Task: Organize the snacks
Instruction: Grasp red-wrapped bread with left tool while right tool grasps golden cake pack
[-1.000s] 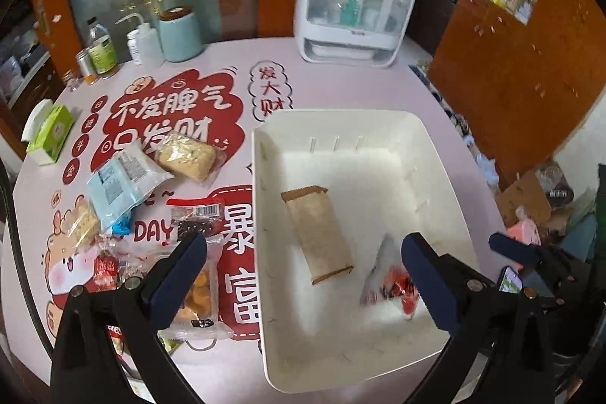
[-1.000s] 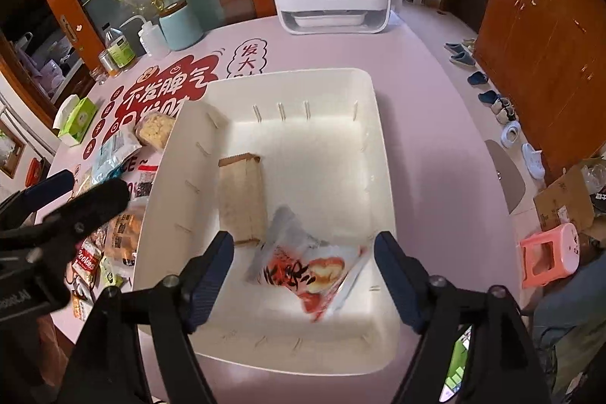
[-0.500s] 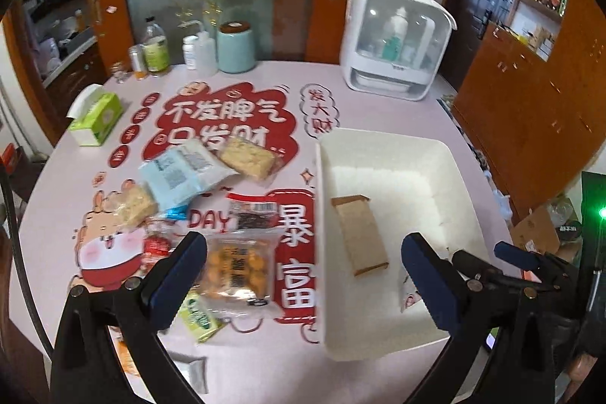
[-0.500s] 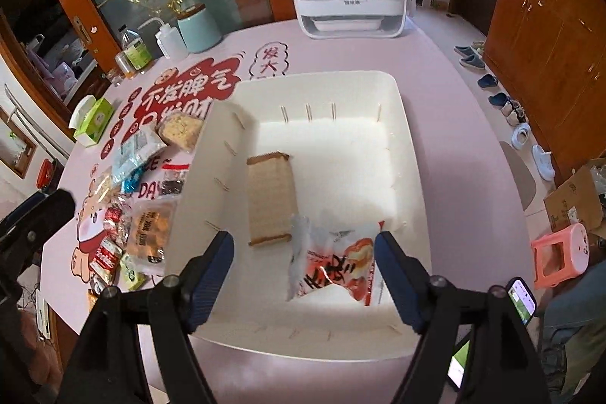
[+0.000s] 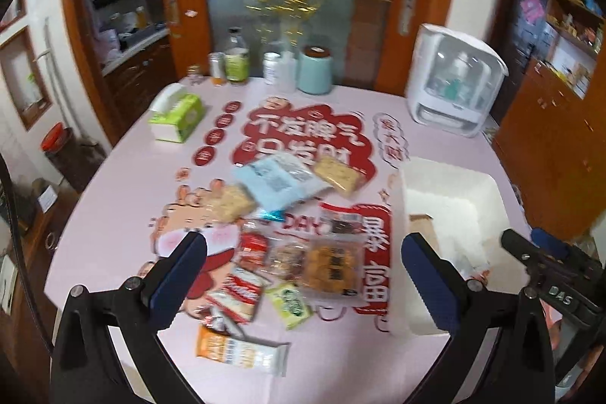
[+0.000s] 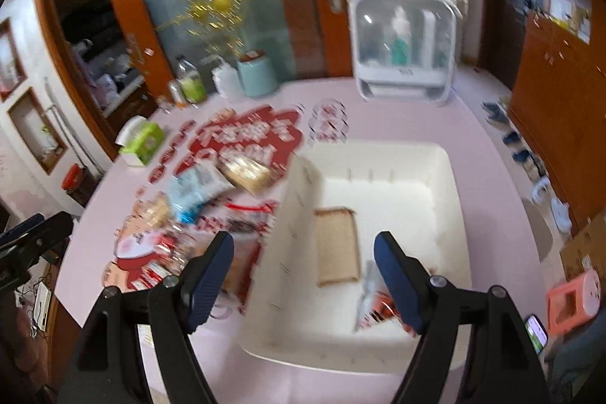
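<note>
Currently nothing is held: the left gripper [image 5: 301, 265] is spread wide above the loose snack pile [image 5: 288, 252] on the counter [image 5: 125, 199], and the right gripper [image 6: 303, 264] is spread, empty, over the near left wall of the white bin [image 6: 450, 177]. Two snacks are already binned: a brown packet [image 6: 337, 245] and a red-white packet [image 6: 373, 305]. Risk, as judged: the packets overlap, so two could be pinched at once, or a slick wrapper could slip from the pads; both views are also blurred. The orange-white bar [image 5: 238, 353] at the counter's near edge is shown only by the left view; the bin's floor is seen fully only in the right view.
</note>
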A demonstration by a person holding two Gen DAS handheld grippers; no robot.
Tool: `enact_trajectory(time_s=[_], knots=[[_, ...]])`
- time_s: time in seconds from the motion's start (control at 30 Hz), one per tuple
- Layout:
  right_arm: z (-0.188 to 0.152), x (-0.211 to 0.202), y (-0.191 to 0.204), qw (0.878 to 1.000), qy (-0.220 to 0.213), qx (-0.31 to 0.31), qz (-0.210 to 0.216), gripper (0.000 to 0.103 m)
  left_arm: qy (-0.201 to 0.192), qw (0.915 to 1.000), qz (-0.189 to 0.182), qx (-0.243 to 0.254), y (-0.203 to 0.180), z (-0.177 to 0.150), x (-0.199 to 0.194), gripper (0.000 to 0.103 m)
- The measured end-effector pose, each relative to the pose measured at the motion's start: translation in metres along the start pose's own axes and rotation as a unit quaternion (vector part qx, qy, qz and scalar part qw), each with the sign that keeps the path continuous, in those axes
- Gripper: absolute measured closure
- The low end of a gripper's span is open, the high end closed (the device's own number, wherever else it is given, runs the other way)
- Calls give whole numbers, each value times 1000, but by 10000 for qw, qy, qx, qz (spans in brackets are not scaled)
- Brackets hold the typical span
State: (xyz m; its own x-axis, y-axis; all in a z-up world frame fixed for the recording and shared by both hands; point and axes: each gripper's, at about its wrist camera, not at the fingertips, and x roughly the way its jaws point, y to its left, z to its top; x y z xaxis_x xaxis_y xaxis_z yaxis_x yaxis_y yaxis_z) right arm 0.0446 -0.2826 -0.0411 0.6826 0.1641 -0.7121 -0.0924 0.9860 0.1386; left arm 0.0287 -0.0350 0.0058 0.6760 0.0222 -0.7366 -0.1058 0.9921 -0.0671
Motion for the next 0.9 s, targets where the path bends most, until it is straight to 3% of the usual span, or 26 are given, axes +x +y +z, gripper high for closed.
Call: enact_trajectory(time_s=[0.43, 0.67, 0.9], knots=[[24, -11, 67, 9966, -766, -121, 276, 26, -504, 9969, -221, -556, 90, 27, -34, 1], [34, 6, 109, 9985, -524, -96, -108, 26, -385, 9982, -426, -159, 135, 61, -9, 1], [19, 60, 136, 9985, 347, -90, -419, 25, 241, 9941, -1001, 349, 147, 74, 78, 1]])
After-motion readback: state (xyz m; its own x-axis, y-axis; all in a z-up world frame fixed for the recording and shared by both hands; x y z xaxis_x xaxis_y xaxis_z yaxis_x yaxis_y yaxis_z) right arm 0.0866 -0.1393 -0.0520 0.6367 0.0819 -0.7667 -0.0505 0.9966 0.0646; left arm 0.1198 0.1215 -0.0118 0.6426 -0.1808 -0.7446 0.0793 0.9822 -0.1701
